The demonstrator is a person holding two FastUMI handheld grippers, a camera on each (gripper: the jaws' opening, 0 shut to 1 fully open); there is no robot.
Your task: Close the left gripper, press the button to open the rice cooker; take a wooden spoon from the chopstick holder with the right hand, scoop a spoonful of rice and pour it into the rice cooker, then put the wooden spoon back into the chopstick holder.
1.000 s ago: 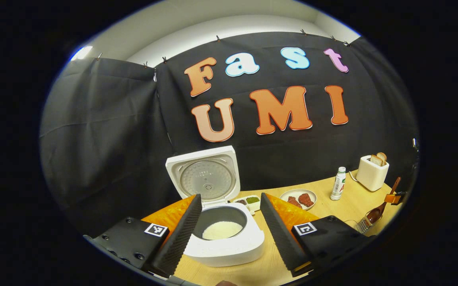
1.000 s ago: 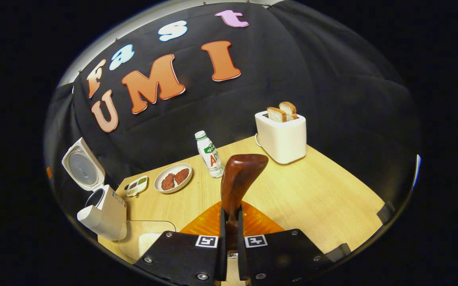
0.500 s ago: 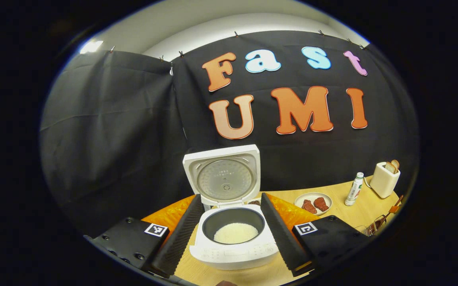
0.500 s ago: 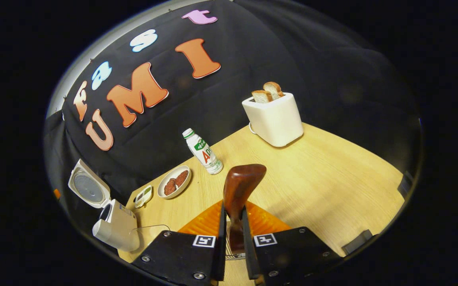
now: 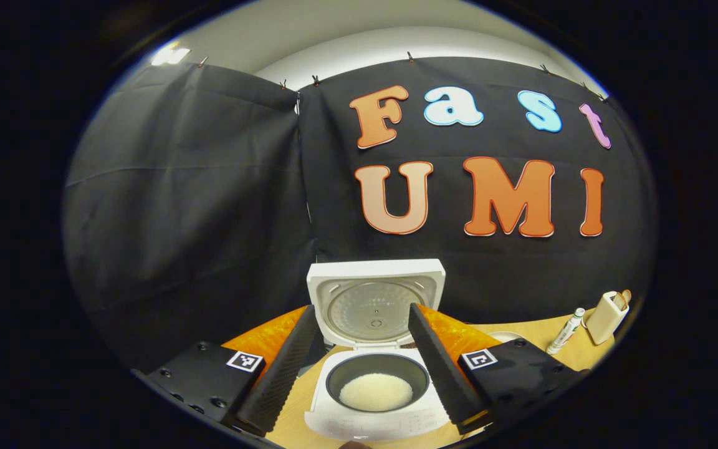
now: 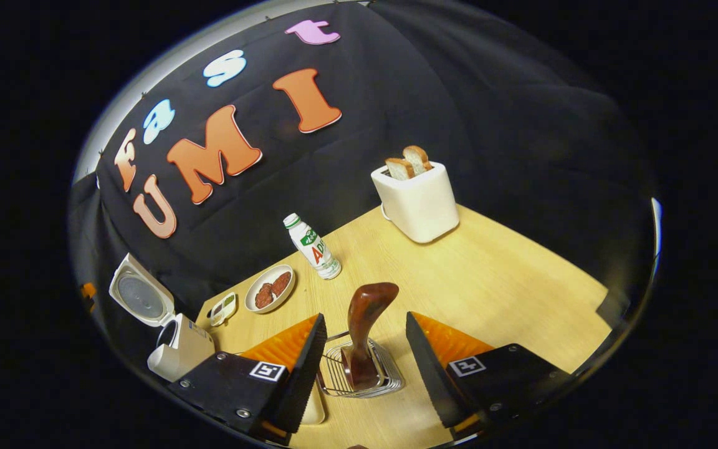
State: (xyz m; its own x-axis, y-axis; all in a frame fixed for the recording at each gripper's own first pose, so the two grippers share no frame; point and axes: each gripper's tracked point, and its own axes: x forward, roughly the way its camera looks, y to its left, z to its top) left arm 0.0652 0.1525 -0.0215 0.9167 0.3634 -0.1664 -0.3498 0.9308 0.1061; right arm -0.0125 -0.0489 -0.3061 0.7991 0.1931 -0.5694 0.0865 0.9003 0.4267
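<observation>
Rice (image 5: 376, 391) sits in a white heap inside the rice cooker (image 5: 376, 399), and its lid (image 5: 375, 302) stands straight up at the back. The left gripper (image 5: 365, 365) is spread wide apart and holds nothing, with the cooker seen between its fingers. In the right gripper view, the wooden spoon (image 6: 363, 330) stands in the wire chopstick holder (image 6: 359, 374) on the wooden table (image 6: 490, 280). The right gripper (image 6: 365, 368) is wide apart too, one finger on each side of the spoon, not touching it. A toaster (image 6: 417, 198), a bottle (image 6: 310, 246) and a plate of food (image 6: 270, 288) stand farther back.
</observation>
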